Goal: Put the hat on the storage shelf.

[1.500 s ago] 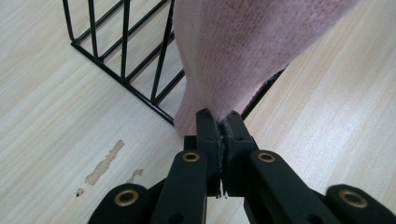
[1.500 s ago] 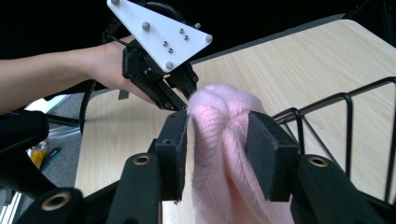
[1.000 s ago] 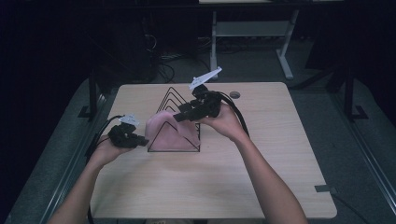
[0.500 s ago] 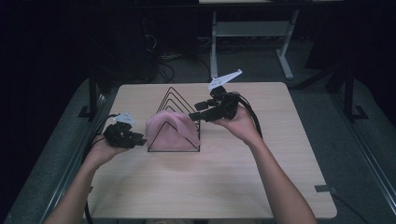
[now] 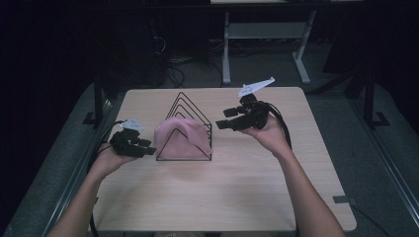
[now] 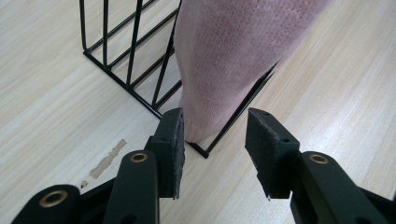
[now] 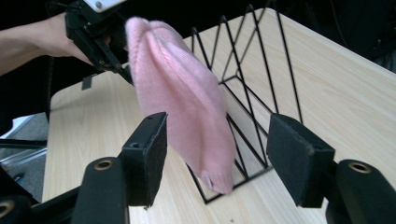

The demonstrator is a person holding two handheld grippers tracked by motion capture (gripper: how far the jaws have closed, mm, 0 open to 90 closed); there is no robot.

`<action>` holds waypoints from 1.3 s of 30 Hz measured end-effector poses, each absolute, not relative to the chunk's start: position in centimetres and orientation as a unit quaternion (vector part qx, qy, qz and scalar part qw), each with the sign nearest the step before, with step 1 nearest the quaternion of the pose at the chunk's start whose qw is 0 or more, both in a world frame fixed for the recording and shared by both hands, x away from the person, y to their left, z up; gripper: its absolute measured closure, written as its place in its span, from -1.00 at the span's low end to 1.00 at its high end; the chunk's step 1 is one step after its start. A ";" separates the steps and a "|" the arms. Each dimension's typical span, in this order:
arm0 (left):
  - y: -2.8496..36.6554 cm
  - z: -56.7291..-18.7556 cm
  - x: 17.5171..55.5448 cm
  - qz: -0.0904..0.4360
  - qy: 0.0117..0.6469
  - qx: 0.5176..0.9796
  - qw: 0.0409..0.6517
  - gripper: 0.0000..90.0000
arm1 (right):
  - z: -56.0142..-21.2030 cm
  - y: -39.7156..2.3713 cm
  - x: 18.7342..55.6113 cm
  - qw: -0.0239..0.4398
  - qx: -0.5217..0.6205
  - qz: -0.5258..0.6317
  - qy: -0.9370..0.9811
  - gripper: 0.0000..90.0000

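High view: light wood table (image 5: pixel 222 197) fills the middle of the frame, dark floor all round. A black wire rack (image 5: pixel 187 126) made of nested triangles stands left of centre on the table. A pink knit hat (image 5: pixel 180 138) is draped over the near end of the rack, hanging down both sides.

Left gripper (image 5: pixel 132 144) sits at the left of the frame, just beside the hat's left edge, low over the table, held in the left hand (image 5: pixel 106 158). Left gripper view: jaws open at a moderate gap, nothing between them; the hat's lower hem (image 6: pixel 205 126) and the rack's base wire lie just ahead of the pads, hem close to the left pad (image 6: pixel 173 149). A pale scuff mark (image 6: pixel 106 158) shows on the wood at lower left.

Right gripper (image 5: pixel 228 118) is right of the rack, raised off the table, held in the right hand (image 5: pixel 264 133), apart from hat and rack. Right gripper view: jaws wide open, empty; hat and rack are seen beyond them, the left gripper at upper left of that frame
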State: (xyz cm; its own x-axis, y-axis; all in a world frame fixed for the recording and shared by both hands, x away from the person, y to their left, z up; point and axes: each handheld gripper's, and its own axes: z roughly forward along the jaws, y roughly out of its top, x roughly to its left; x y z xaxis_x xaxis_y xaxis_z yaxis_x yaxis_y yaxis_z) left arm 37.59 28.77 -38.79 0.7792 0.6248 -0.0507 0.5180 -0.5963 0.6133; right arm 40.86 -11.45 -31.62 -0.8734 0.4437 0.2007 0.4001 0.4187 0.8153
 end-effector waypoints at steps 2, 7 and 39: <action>28.8 -38.7 37.6 0.085 0.322 0.889 0.315 0.23 | -31.6 -11.9 40.8 0.027 0.256 0.476 0.841 -0.19; 28.9 -38.7 37.4 0.088 0.327 0.885 0.318 0.17 | -31.8 -13.1 40.5 0.035 0.266 0.474 0.839 -0.25; 29.6 -38.8 36.0 0.085 0.348 0.875 0.326 -0.24 | -35.2 -21.7 37.6 0.056 0.352 0.450 0.819 -0.39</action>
